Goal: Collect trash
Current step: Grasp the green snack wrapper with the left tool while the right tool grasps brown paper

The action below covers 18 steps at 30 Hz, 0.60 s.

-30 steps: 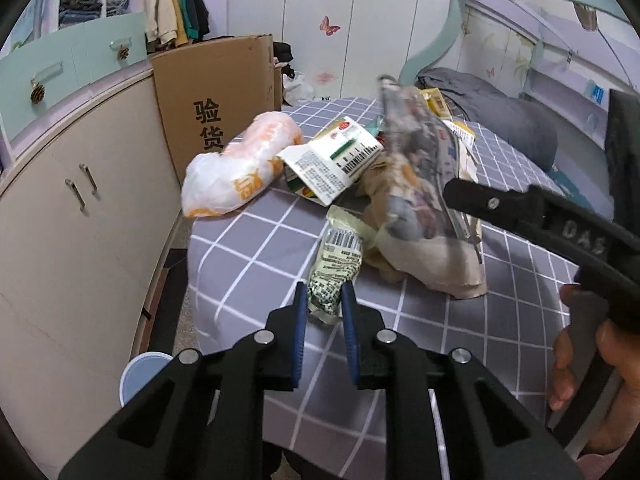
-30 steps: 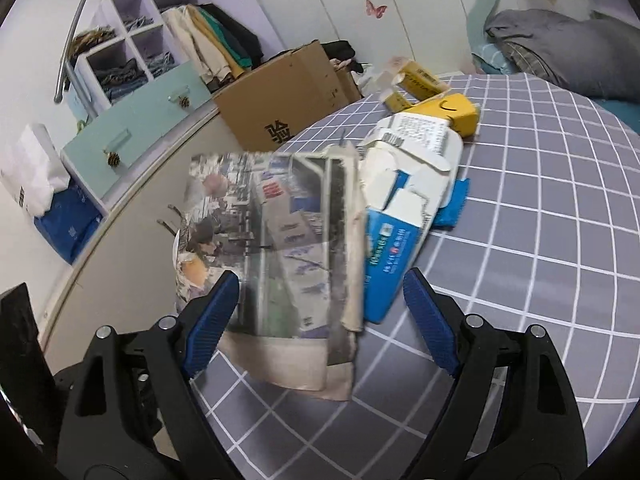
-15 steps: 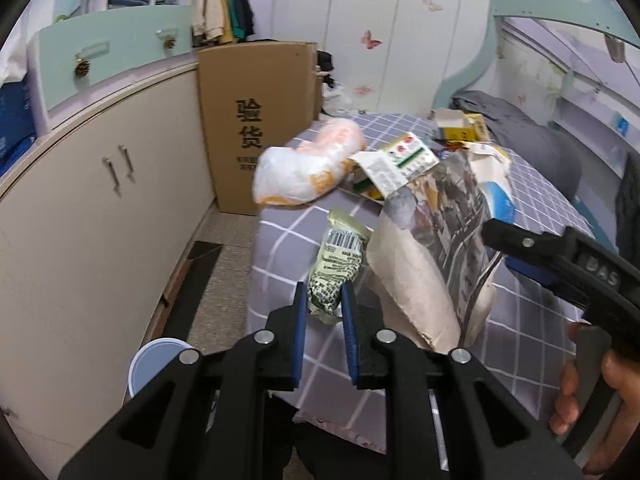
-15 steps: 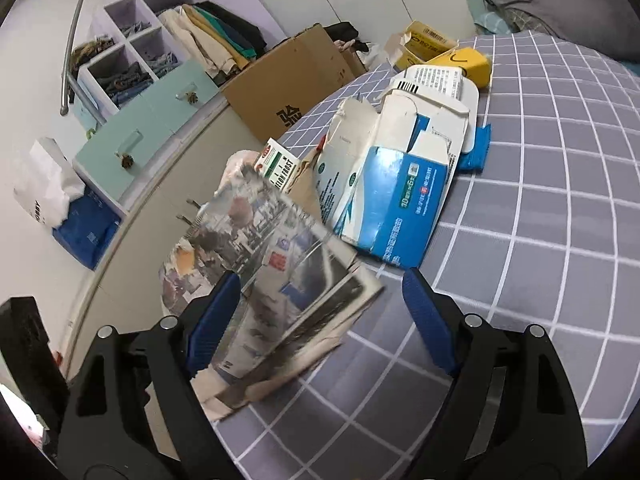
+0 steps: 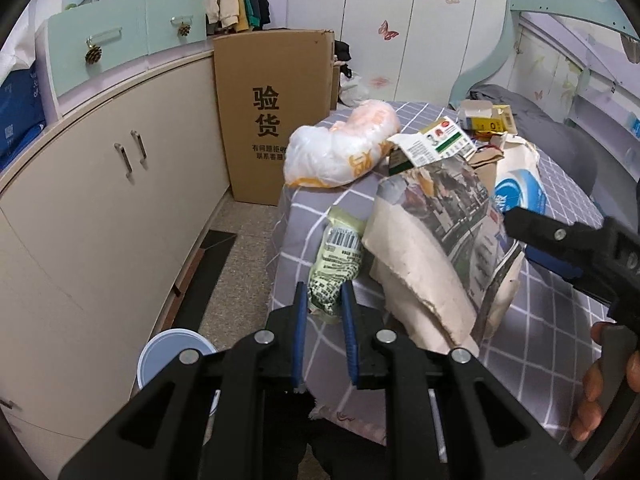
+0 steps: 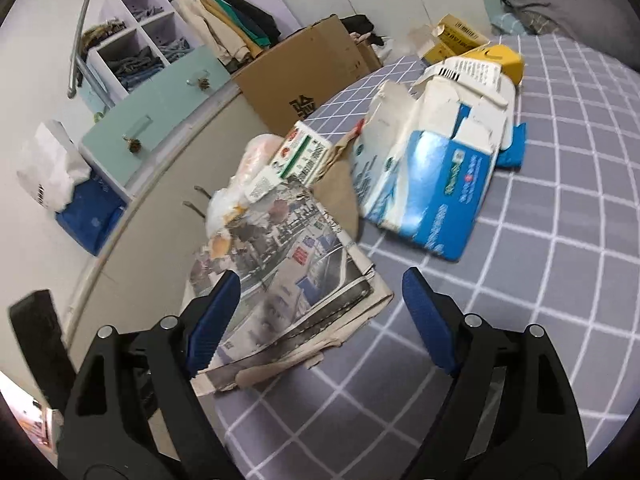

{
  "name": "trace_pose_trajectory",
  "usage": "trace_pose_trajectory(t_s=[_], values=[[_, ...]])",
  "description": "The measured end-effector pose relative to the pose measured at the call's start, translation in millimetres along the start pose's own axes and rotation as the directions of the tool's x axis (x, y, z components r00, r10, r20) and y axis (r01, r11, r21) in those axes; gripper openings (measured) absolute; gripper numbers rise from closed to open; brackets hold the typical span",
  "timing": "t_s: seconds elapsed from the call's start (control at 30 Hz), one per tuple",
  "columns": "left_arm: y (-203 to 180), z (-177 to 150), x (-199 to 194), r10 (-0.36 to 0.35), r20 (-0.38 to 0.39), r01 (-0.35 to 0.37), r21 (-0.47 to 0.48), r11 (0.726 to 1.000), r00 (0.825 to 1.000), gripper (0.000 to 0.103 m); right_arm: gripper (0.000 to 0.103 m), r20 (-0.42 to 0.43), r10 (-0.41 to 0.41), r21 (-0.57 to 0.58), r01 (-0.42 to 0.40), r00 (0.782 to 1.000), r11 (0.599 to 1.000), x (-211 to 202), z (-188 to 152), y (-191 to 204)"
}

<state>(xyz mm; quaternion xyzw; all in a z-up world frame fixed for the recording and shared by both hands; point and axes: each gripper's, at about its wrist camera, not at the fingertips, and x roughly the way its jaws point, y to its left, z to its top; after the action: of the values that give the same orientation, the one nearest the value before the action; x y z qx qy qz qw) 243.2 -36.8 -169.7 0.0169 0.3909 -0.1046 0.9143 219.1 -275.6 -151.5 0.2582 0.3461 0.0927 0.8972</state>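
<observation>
My left gripper [image 5: 324,300] is shut on a pale green wrapper [image 5: 336,260] with a barcode and holds it at the near edge of the grey checked bed [image 5: 560,340]. A folded newspaper [image 5: 436,240] hangs over that edge; it also shows in the right wrist view [image 6: 296,292]. My right gripper [image 6: 320,300] is open, its jaws wide on either side of the newspaper's near end. It shows at the right of the left wrist view [image 5: 568,248]. A torn blue and white carton [image 6: 432,184], a small green and white box [image 6: 300,156] and a white plastic bag [image 5: 340,152] lie behind.
A tall cardboard box [image 5: 276,112] stands on the floor beside the cream cupboards [image 5: 100,220]. A round white and blue bin [image 5: 176,360] sits on the floor below the bed's edge. Yellow boxes [image 6: 456,36] and a grey pillow [image 6: 560,4] lie further back.
The left gripper has pulled the green wrapper back toward the bed's edge, away from the pile. The newspaper has tipped down from upright and now lies flatter between the right gripper's open jaws.
</observation>
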Motion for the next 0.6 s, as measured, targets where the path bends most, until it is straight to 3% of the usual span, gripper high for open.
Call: trace_pose_trajectory(t_s=[0.17,0.33,0.43,0.6], values=[[3,-2,2,0.005,-0.002,-0.005,0.002,1.0,1.0,0.016,0.073,-0.018,0.059,0.042,-0.058,0.998,0.997,6,2,-1],[-1,0,3,0.023,0.001,-0.023,0.024,0.999,1.0,0.016,0.063,-0.023,0.061,0.059,-0.059,0.998,0.997,8,3,-1],[-1,0,2,0.01,0.001,-0.01,0.017,1.0,1.0,0.016,0.062,-0.01,-0.014,-0.018,0.014,1.0,1.0,2,-2,11],[15,-5,-8,-0.087,0.005,0.087,-0.056,0.995,0.996,0.016,0.062,0.048,-0.098,-0.178,0.105,0.994,0.978,-17,-25,42]])
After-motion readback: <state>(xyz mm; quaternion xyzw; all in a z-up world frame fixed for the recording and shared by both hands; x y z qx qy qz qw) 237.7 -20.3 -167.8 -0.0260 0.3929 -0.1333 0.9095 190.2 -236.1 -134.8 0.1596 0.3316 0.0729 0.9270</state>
